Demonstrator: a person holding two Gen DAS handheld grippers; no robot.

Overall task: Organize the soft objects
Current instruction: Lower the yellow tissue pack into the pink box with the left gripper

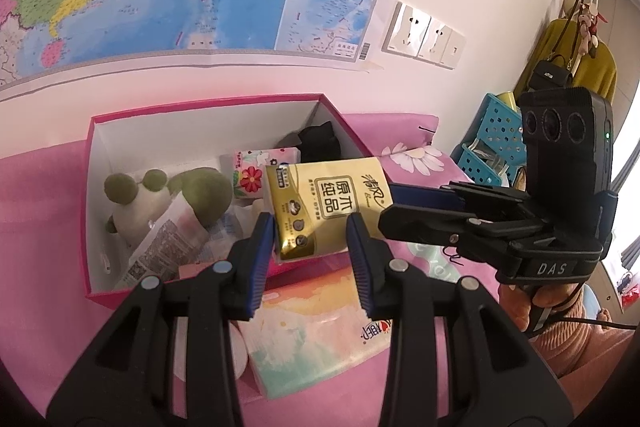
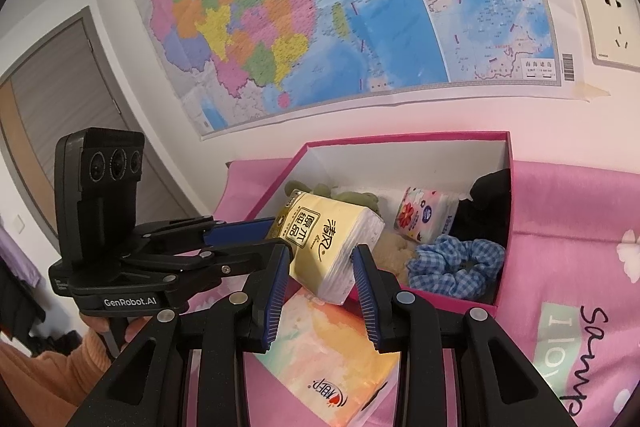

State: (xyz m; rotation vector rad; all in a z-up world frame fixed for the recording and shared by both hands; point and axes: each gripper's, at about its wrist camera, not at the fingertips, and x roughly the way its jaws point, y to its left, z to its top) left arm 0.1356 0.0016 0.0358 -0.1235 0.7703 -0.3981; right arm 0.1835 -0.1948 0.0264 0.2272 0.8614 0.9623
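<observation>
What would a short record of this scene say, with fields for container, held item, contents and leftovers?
Container: pink box, open, on pink bedspread
Held: yellow tissue pack, tilted over the box's near rim, gripped by left hand-held gripper and right hand-held gripper
Inside: green plush, floral tissue pack, blue checked scrunchie
Outside: pastel tissue pack, before the box

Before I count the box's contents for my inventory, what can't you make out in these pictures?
- Black soft item: both views, too dark to identify, partly behind the floral tissue pack.
- Green-and-white plush: left wrist view, lower part under a clear packet; right wrist view, mostly behind the yellow tissue pack.
- Blue checked scrunchie: left wrist view, hidden behind that pack.
</observation>
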